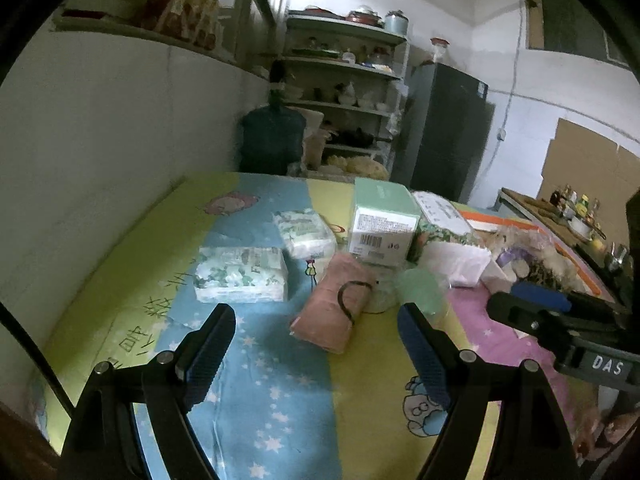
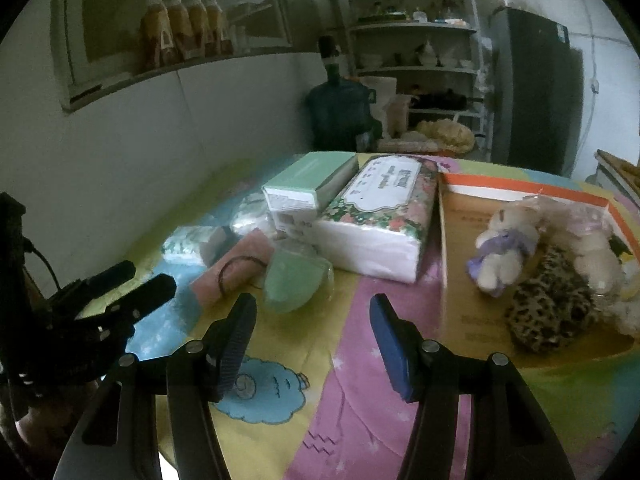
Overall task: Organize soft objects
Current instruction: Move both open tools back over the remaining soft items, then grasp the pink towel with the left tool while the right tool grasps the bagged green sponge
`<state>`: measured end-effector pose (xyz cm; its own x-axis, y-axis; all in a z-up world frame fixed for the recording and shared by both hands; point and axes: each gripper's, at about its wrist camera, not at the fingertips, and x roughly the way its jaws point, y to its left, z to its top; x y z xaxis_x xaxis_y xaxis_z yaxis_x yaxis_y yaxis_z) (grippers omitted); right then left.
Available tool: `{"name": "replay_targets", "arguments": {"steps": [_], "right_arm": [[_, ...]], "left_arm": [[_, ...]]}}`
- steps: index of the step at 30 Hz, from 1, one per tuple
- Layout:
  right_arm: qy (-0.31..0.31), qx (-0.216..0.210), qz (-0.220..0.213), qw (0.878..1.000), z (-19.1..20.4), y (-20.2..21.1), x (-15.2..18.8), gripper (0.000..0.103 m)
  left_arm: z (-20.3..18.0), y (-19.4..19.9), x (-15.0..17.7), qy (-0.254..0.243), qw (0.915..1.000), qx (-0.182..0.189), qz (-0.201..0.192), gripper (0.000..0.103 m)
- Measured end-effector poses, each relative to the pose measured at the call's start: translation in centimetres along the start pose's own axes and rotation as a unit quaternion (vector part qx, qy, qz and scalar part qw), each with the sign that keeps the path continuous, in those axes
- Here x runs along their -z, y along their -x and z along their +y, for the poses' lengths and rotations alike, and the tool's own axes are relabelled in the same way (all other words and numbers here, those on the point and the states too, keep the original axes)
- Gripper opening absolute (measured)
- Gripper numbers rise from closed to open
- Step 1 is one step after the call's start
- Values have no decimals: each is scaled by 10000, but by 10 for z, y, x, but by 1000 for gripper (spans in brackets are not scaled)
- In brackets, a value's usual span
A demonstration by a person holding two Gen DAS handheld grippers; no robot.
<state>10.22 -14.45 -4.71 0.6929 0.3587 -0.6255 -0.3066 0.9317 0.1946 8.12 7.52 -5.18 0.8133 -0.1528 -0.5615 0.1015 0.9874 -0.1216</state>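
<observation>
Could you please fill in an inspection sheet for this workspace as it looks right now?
Surface: cartoon-print sheet, colourful stripes.
Job's things: pink rolled cloth with a dark loop on it; green pouch; tissue packs; floral tissue pack; plush bears and leopard-print item on cardboard tray.
Clutter: mint box.
Grippers: left gripper open, empty; right gripper open, empty.
Cables: nothing seen.
Surroundings: crockery shelves, fridge, water jug.
</observation>
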Motion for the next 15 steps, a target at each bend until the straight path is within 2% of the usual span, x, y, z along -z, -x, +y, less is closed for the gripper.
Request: {"name": "replay_targets", "arguments": {"steps": [3, 9, 15], "right_arm": [[-60, -14, 67, 10000, -1, -10, -1, 61], [-199, -48, 125, 9997, -5, -22, -5, 61], [-303, -73, 196, 9993, -8, -33, -7, 61]], "left_arm": [[0, -12, -1, -99, 9997, 126, 158, 84], [-3, -49, -6, -386, 9953, 457, 757, 83], [-7, -73, -10, -487, 9903, 556, 1180, 82]]}}
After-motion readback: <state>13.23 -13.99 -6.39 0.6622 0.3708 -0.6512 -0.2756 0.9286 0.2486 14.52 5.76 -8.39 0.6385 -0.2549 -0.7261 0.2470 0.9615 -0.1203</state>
